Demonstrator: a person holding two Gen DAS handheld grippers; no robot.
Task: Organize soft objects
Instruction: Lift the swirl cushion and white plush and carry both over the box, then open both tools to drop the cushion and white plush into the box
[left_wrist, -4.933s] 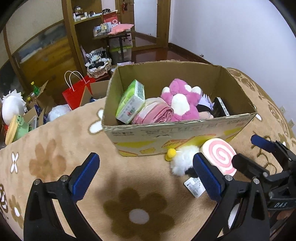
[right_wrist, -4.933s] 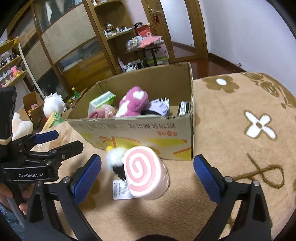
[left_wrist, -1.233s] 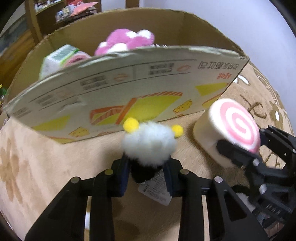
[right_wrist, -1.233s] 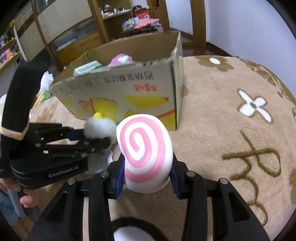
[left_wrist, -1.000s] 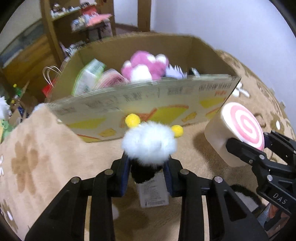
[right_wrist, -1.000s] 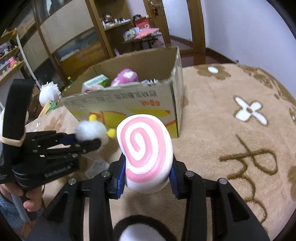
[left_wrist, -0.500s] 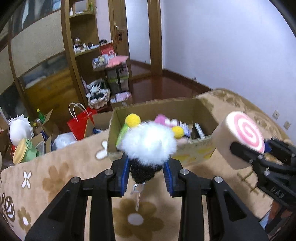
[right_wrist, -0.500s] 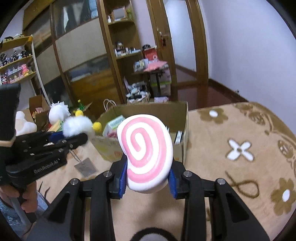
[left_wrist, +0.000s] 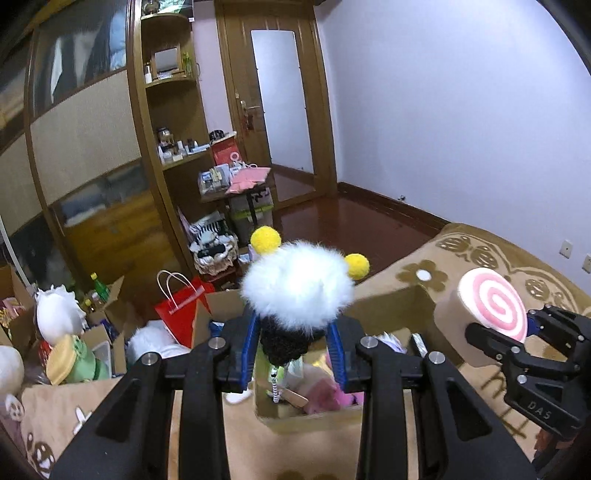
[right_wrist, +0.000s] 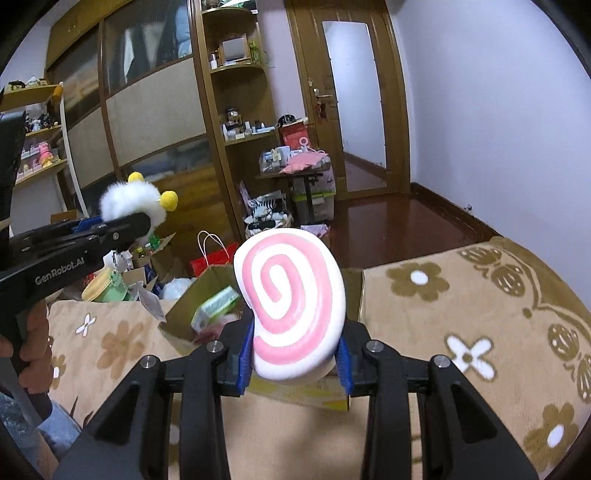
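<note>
Beige flowered carpet (right_wrist: 461, 295) lies under an open cardboard box (left_wrist: 417, 299). Only the left wrist view looks down into it, below that gripper. The left gripper (left_wrist: 293, 350) clamps a white fluffy toy (left_wrist: 297, 282) with yellow pompoms; the right gripper (right_wrist: 293, 356) clamps a pink-swirl roll plush (right_wrist: 291, 302) above the box.

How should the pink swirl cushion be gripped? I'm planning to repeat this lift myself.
Grip the pink swirl cushion across its plain curved sides, approaching level from behind with the flat spiral face pointing away. The right tongs hold it this way now: the pads press opposite sides near its lower part, which dent slightly and give a firm seat.
</note>
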